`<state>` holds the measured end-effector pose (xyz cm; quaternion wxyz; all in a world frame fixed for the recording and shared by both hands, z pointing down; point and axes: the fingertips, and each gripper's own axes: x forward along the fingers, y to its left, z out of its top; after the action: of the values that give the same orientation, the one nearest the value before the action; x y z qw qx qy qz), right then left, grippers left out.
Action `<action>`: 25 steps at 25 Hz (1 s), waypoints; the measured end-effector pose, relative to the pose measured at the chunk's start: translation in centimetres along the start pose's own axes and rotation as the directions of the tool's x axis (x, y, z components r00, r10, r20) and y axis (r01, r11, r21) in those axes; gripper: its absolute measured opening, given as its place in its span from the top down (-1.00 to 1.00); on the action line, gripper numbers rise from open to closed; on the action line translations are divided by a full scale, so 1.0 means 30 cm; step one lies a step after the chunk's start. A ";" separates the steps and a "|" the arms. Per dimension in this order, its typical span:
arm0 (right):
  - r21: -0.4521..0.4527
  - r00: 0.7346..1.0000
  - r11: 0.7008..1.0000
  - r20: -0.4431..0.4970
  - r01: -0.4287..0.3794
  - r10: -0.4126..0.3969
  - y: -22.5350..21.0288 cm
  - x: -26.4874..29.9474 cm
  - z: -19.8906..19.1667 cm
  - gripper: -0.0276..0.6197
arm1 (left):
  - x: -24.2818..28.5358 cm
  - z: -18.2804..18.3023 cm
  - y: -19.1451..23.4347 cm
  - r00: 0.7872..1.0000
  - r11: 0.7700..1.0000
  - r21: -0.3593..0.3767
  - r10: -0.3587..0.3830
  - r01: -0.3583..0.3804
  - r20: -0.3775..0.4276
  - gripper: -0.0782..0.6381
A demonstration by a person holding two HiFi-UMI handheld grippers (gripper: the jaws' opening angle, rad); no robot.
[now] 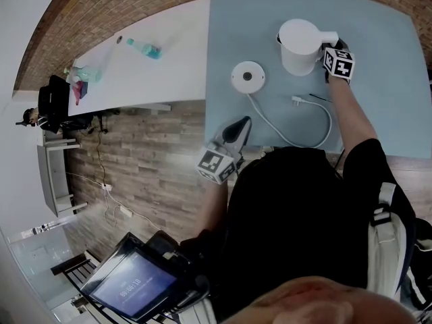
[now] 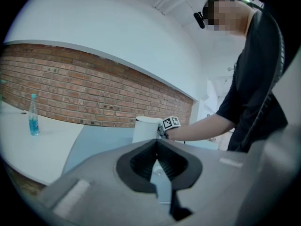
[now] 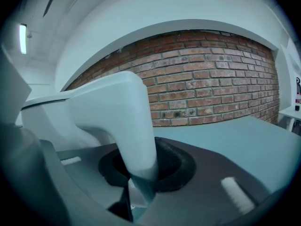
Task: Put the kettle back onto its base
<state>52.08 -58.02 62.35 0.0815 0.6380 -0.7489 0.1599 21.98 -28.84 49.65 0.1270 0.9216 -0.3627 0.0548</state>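
The white kettle (image 1: 297, 46) stands upright on the pale blue table (image 1: 378, 39), to the right of and a little beyond its round white base (image 1: 248, 77). The base is bare, and its cord (image 1: 297, 140) loops toward the near edge. My right gripper (image 1: 329, 43) reaches in from the kettle's right side and is shut on the kettle handle (image 3: 127, 117), which fills the space between the jaws in the right gripper view. My left gripper (image 1: 241, 124) hovers at the table's near edge, below the base, shut and holding nothing. The left gripper view shows the kettle (image 2: 146, 128) beyond that gripper's (image 2: 156, 143) own jaws.
A white plug (image 1: 298, 100) and a thin dark stick (image 1: 320, 98) lie on the table between the kettle and the cord loop. A water bottle (image 1: 145, 48) lies on the white table to the left. A brick wall runs behind both tables.
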 end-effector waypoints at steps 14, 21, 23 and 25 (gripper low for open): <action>0.048 0.993 0.995 0.078 -0.089 0.085 0.102 -0.072 0.104 0.65 | 0.001 0.003 -0.002 0.999 0.999 -0.006 -0.031 0.031 0.012 0.77; 0.025 0.987 0.991 0.097 -0.130 0.127 0.158 -0.136 0.170 0.64 | 0.027 0.016 -0.022 0.996 0.997 -0.008 -0.081 0.081 0.049 0.77; 0.024 0.986 0.990 0.102 -0.139 0.135 0.176 -0.153 0.187 0.64 | 0.028 0.019 -0.026 0.994 0.996 -0.007 -0.091 0.091 0.053 0.77; 0.028 0.983 0.988 0.109 -0.151 0.147 0.194 -0.165 0.196 0.64 | 0.029 0.016 -0.026 0.994 0.995 -0.011 -0.097 0.098 0.054 0.77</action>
<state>47.69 -54.65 54.46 0.0177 0.5891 -0.7948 0.1447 23.15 -28.98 49.19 0.1260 0.9385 -0.3207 0.0215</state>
